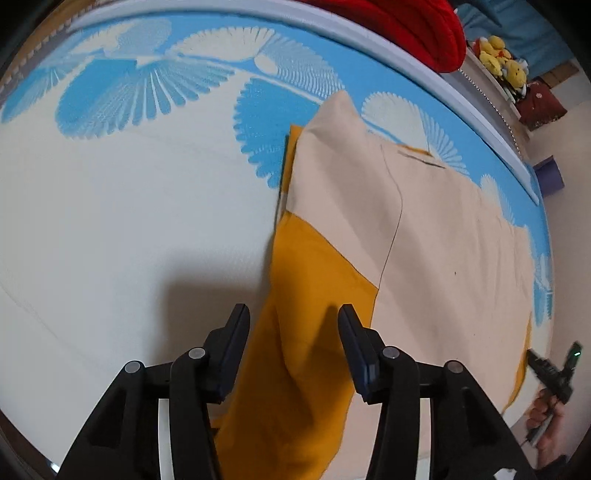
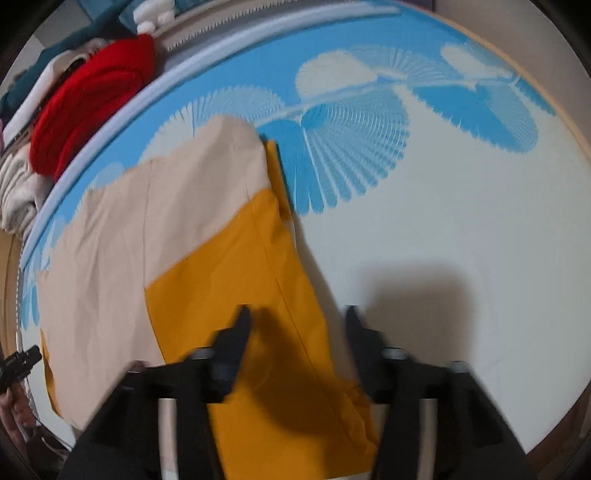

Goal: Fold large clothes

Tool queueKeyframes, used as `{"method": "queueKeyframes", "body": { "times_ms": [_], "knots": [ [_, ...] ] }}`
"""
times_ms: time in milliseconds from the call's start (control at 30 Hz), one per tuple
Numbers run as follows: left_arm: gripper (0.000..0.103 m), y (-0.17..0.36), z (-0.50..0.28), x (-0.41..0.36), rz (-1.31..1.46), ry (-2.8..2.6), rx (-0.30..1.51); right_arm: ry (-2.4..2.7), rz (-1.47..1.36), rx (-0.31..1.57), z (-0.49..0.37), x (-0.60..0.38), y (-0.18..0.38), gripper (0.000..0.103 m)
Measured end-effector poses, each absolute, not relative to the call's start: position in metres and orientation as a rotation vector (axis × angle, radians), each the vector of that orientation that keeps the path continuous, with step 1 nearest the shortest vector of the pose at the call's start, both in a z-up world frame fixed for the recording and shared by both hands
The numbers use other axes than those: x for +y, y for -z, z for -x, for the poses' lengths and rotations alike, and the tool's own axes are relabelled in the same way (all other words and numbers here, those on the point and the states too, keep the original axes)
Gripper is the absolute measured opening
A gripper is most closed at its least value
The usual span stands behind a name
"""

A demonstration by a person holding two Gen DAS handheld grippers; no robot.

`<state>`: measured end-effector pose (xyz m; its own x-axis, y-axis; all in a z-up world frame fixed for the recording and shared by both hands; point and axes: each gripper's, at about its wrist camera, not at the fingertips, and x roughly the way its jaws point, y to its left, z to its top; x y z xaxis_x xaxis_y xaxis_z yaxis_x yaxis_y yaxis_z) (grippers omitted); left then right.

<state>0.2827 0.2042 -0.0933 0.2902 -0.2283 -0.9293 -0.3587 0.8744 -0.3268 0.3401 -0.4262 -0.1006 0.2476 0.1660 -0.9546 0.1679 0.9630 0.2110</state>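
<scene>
A large beige and mustard-yellow garment (image 1: pixel 424 229) lies flat on the bed, partly folded, with a mustard panel (image 1: pixel 306 295) near my fingers. It also shows in the right wrist view (image 2: pixel 147 229), its mustard panel (image 2: pixel 258 288) below the jaws. My left gripper (image 1: pixel 293 314) is open and empty, hovering over the garment's left mustard edge. My right gripper (image 2: pixel 297 317) is open and empty, above the garment's right mustard edge. The other gripper shows small at the left wrist view's right edge (image 1: pixel 554 369) and at the right wrist view's left edge (image 2: pixel 18 363).
The bed sheet (image 1: pixel 129 221) is cream with blue fan patterns (image 2: pixel 351 155). A red knitted item (image 1: pixel 406 33) and pale clothes (image 2: pixel 18 195) lie past the bed's far edge. Yellow plush toys (image 1: pixel 498 59) sit on a ledge at the back.
</scene>
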Motion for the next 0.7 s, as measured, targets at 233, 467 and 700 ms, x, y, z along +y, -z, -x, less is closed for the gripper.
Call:
{"method": "queueKeyframes", "body": {
  "times_ms": [233,467,700],
  "knots": [
    [0.000,0.100,-0.282,0.205,0.517,-0.082,1.293,-0.026,-0.179,1.266,-0.346,-0.407,0.091,0.006],
    [0.000,0.057,-0.288,0.208,0.448,-0.169,1.083,0.061,-0.259,0.990,-0.354,-0.410,0.037,0.003],
    [0.021,0.075,-0.283,0.194,0.290,-0.183,1.259,0.170,-0.175,1.276,-0.356,-0.414,0.089,0.013]
  ]
}}
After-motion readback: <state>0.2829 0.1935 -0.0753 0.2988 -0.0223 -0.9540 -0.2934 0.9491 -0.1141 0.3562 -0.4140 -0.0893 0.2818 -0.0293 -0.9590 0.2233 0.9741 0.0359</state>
